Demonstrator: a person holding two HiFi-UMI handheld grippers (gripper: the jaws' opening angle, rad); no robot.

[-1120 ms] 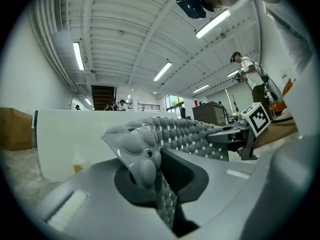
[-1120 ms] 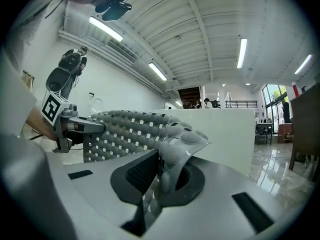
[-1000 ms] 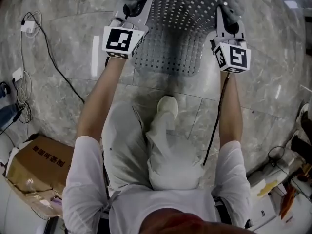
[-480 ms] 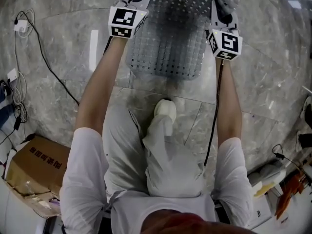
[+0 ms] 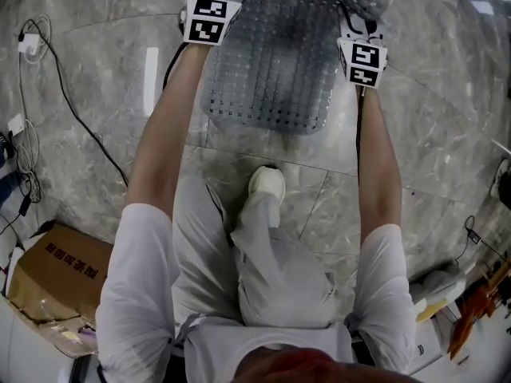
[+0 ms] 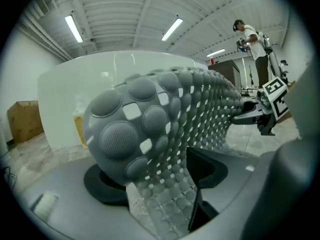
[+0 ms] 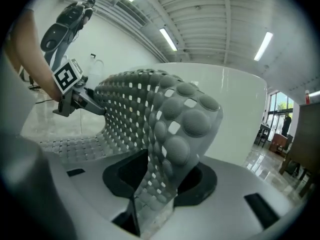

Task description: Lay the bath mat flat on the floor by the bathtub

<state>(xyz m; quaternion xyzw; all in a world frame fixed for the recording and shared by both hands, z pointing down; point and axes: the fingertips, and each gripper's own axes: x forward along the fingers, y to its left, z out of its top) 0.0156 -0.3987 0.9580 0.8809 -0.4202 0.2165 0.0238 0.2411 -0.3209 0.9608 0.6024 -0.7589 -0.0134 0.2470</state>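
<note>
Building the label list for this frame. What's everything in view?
bath mat: one, grey, perforated, near end on the floor, far edge raised
bathtub: one, white, behind the mat
floor: grey marble-look tiles
cardboard box: one, brown, lower left
cables: several, black and white, on the floor far left
bottle: one, yellowish, by the tub
bystander: one, white top, far background
shoe: one, white, below the mat's near edge
forearms: two, bare, reaching forward
left gripper: grey, jaws opening, mat corner between them
right gripper: grey, jaws opening, mat corner between them
</note>
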